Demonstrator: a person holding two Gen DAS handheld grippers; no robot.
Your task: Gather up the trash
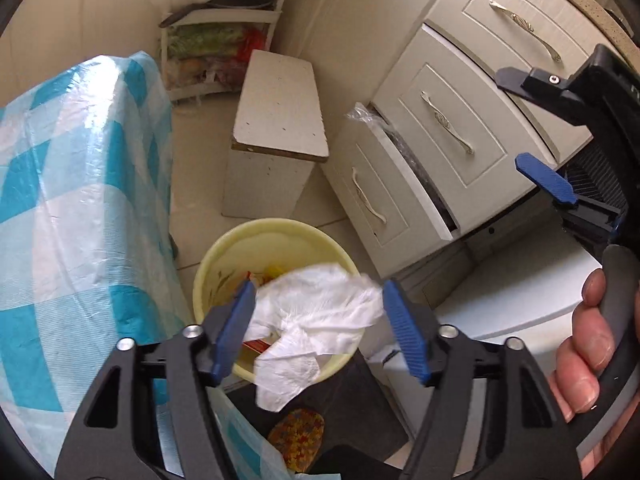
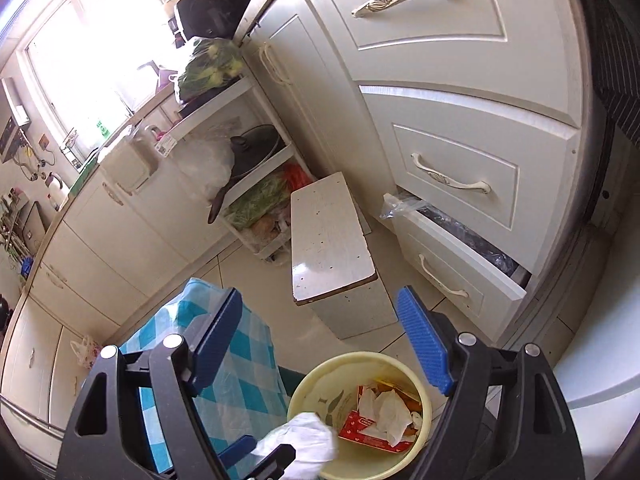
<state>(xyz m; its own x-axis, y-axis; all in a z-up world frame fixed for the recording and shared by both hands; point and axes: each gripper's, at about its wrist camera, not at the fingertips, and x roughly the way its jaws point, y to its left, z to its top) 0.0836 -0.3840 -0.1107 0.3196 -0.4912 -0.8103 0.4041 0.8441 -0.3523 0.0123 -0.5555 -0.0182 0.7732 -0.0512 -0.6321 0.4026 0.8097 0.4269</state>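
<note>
A crumpled white tissue (image 1: 316, 320) hangs between the wide-open blue pads of my left gripper (image 1: 320, 332), directly above a pale yellow bin (image 1: 224, 252) on the floor. It touches at most the left pad. The bin (image 2: 316, 380) holds a red carton (image 2: 360, 426) and more crumpled paper (image 2: 388, 408). The tissue also shows in the right wrist view (image 2: 300, 440) at the bin's near rim, with the left gripper's tips below it. My right gripper (image 2: 320, 344) is open and empty, above the bin; it shows at the right edge of the left wrist view (image 1: 516, 120).
A table with a blue-and-white checked cloth (image 1: 80, 200) stands left of the bin. A white stool (image 1: 276, 132) stands behind it. White drawers (image 1: 440, 128) are to the right, the lowest one (image 2: 460, 256) pulled open. A shelf rack (image 2: 248, 168) with a pan and vegetables stands behind.
</note>
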